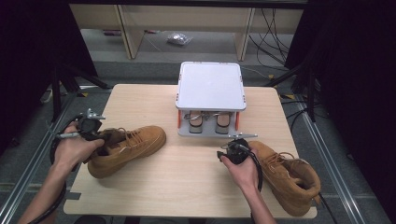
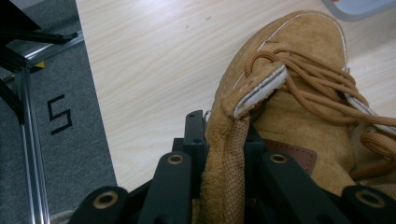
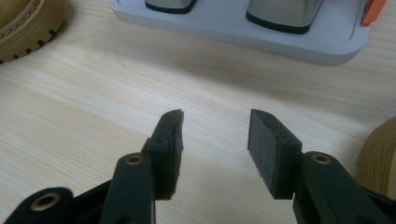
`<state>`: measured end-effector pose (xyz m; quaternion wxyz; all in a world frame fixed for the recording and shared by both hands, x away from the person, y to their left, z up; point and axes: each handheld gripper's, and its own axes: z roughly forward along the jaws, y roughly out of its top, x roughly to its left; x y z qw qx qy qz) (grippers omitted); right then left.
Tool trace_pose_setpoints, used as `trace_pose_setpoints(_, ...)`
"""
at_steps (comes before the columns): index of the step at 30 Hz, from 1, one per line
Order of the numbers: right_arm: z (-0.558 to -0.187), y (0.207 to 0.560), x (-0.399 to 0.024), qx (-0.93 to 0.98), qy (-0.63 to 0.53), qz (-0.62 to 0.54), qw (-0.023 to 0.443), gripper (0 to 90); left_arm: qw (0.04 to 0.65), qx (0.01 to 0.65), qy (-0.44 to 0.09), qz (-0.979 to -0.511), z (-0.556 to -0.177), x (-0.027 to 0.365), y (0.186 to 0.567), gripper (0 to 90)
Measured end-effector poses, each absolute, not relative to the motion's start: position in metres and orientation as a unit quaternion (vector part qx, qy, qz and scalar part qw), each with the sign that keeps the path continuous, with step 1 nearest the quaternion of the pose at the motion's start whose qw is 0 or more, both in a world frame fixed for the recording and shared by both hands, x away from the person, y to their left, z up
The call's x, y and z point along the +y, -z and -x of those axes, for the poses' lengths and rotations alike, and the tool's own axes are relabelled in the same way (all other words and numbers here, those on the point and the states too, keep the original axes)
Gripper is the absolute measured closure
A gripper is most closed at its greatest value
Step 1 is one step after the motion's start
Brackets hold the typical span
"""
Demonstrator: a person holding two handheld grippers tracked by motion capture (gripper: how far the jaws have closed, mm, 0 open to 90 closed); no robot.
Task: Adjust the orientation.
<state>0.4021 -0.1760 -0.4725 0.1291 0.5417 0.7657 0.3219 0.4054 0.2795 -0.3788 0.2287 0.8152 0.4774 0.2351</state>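
Over on the person's left, the left tongs (image 2: 224, 154) are clamped on the collar edge of a tan boot (image 1: 128, 147) lying on the table (image 1: 196, 182), toe toward the grey rack (image 1: 211, 93) at the far middle. The right tongs (image 3: 215, 140) hover with jaws apart above bare wood, just beside a second tan boot (image 1: 289, 175) near the table's right corner.

left claw (image 2: 224, 140): black, brass rivets | right claw (image 3: 215, 140): black, flat pads | forearms seemingly bare
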Motion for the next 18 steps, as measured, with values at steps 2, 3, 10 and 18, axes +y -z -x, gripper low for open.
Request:
trace_pose_setpoints(2,-0.402,0.473,-0.176,0.768,-0.32,-0.54,0.131,55.7,0.232,0.483,-0.238,-0.81,-0.407,0.278,0.378,79.1)
trace_pose_setpoints(3,-0.402,0.473,-0.176,0.767,-0.32,-0.54,0.13,55.7,0.232,0.486,-0.238,-0.808,-0.407,0.277,0.377,79.2)
trace_pose_setpoints(10,-0.401,0.47,-0.174,0.754,-0.33,-0.557,0.109,55.7,0.237,0.504,-0.249,-0.792,-0.411,0.276,0.373,79.6)
trace_pose_setpoints(18,-0.401,0.471,-0.174,0.76,-0.333,-0.546,0.116,55.7,0.255,0.519,-0.256,-0.774,-0.414,0.276,0.367,79.9)
